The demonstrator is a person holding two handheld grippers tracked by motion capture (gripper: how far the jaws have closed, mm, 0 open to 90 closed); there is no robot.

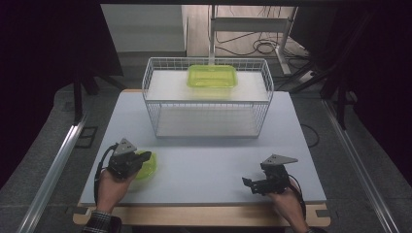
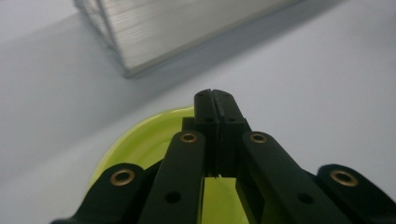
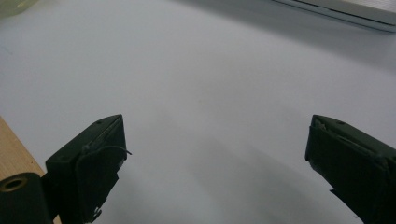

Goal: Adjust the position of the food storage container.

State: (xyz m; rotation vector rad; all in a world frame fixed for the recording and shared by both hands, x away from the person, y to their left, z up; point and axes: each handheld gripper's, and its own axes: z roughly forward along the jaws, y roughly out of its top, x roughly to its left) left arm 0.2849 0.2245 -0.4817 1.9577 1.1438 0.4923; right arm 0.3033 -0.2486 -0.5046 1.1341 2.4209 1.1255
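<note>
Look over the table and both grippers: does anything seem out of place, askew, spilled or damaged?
Nothing looks spilled or broken. One green bowl sits alone near the table's front left, under the shut left gripper, while a green tray lies on top of the wire basket. The right gripper hangs open above bare table.

A translucent lime-green bowl (image 1: 147,165) sits at the near left of the white surface (image 1: 209,165), partly hidden under the left gripper (image 1: 131,162).
</note>
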